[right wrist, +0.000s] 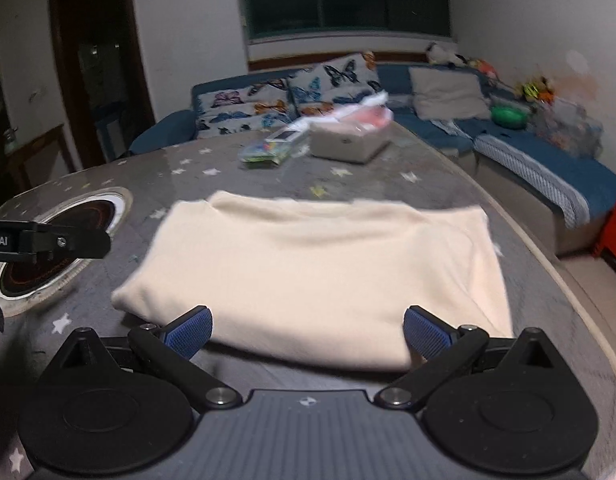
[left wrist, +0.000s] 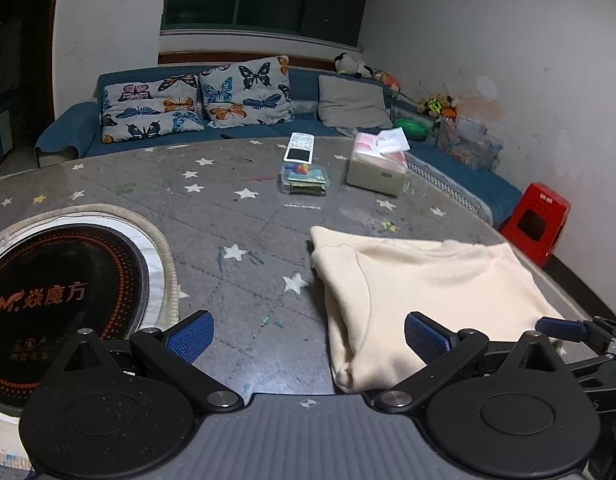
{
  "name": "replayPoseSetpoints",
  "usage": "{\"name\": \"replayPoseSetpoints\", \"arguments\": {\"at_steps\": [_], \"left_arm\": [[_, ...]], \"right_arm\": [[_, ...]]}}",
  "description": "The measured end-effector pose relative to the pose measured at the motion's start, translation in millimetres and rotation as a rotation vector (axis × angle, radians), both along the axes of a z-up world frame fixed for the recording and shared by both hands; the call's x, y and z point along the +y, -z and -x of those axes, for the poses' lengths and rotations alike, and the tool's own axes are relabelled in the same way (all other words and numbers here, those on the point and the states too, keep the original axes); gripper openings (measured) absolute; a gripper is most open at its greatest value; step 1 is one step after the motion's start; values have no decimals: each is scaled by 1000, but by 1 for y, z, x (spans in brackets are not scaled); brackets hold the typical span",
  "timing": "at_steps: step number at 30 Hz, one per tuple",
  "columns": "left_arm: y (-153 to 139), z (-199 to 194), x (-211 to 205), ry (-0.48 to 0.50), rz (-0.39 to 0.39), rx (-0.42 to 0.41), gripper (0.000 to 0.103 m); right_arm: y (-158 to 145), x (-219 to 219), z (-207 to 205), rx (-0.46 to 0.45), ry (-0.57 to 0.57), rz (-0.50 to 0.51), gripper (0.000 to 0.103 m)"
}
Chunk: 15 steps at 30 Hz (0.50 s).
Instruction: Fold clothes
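Looking nearly done: cream sweater folded flat on surface, left gripper and right gripper both wide open, empty.

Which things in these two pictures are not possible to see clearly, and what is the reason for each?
- Cream garment: its type and any sleeves are folded under, both views.
- Near hem, left wrist view: behind the left tongs.
- Small packet and tissue box, right wrist view: motion blur; labels unreadable.
- Cooktop: cut by the left edge.
- Right tongs, left wrist view: only one tip shows.
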State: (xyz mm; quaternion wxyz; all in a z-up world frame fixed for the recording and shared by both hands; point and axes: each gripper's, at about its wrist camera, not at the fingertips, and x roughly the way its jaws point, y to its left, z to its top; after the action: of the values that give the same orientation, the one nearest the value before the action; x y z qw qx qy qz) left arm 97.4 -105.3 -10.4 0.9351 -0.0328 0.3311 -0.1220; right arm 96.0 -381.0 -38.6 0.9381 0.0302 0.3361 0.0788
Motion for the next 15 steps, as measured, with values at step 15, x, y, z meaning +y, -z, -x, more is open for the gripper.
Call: {"name": "replayPoseSetpoints", "arguments": {"at_steps": [15], "left_arm": [[5, 20, -14, 51, -34, 22, 103]], "right_arm": [[-5, 0, 28, 2, 20, 7, 103]]}}
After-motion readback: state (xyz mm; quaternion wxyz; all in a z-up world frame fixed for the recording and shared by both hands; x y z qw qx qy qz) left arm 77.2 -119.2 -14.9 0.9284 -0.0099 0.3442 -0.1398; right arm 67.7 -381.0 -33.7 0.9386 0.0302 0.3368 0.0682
